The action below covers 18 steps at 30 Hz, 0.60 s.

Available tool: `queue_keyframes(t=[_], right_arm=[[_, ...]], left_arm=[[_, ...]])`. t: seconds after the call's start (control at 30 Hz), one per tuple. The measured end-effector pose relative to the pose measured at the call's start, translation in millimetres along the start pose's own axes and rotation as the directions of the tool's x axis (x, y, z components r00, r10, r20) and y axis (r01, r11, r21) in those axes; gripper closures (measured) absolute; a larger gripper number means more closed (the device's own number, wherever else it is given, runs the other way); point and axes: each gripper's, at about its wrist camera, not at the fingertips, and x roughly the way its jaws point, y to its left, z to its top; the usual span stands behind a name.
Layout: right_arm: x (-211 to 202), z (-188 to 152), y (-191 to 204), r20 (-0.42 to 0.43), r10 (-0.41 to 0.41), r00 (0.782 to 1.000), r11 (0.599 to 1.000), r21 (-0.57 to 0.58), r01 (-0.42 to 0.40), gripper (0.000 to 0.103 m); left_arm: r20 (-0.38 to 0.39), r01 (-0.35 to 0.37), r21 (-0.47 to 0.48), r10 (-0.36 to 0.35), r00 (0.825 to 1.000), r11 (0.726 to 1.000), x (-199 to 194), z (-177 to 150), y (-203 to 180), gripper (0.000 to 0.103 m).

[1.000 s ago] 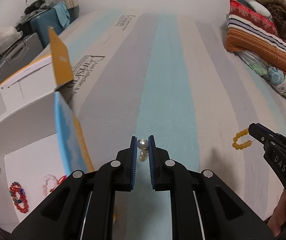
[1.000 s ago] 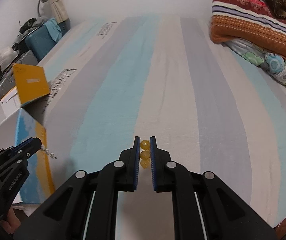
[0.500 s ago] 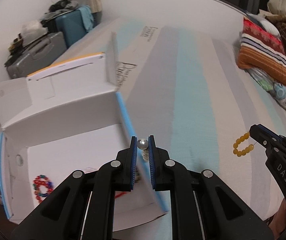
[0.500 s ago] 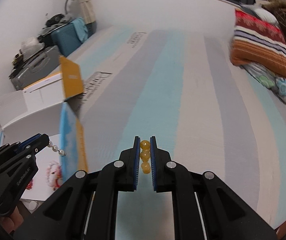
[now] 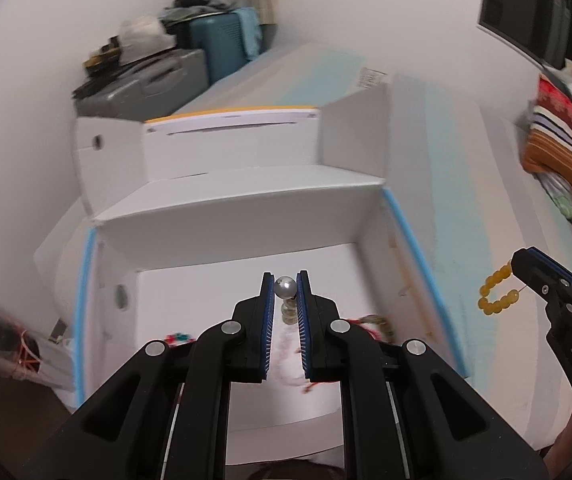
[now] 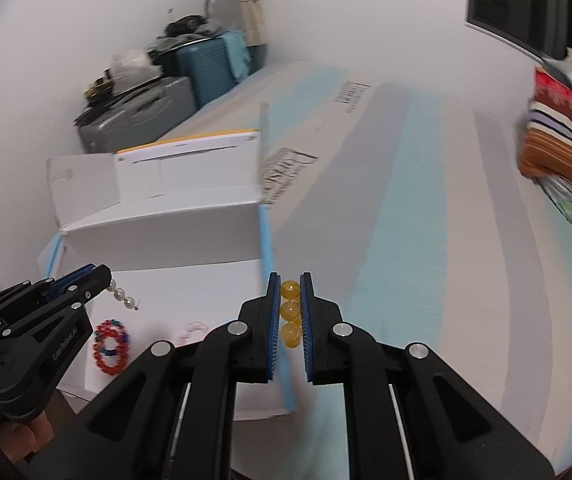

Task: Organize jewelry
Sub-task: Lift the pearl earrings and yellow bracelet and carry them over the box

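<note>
My left gripper (image 5: pixel 285 288) is shut on a pearl bead strand (image 5: pixel 285 288) and holds it above the inside of the open white box (image 5: pixel 226 216). The strand hangs from its tips in the right wrist view (image 6: pixel 124 295). My right gripper (image 6: pixel 290 290) is shut on a yellow bead bracelet (image 6: pixel 290 312), above the box's blue right wall (image 6: pixel 272 300). In the left wrist view the bracelet (image 5: pixel 495 294) dangles from the right gripper (image 5: pixel 521 264) beyond that wall. A red bead bracelet (image 6: pixel 110 346) and a pale pink one (image 6: pixel 194 330) lie on the box floor.
The box sits at the left edge of a striped mattress (image 6: pixel 425 220). Suitcases (image 6: pixel 154 108) and clutter stand by the wall behind. Folded blankets (image 6: pixel 561 152) lie at the right. The box's flaps (image 5: pixel 353 132) stand up at the back.
Both grippers have swung left with their beads. The left one has come from over the mattress to over the box interior; the right one has reached the box's right wall.
</note>
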Motion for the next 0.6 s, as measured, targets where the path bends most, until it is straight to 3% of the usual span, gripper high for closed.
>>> queue_keyframes(t=[0.23,0.6], right_arm=[[15.8,-3.2,54.0,-0.028,0.052,0.998,0.997,-0.057,-0.053,0.094],[73.9,-24.7,94.2,-0.139,0.069,0.988,0.993,-0.087,-0.082,0.094]], left_arm=[[-0.022,-0.041,-0.047,0.040,0.999,0.998,4.3,-5.7,45.3,0.092],[-0.123,-0.061,-0.090,0.049,0.991,0.994,50.6,-35.5,85.4,0.092]])
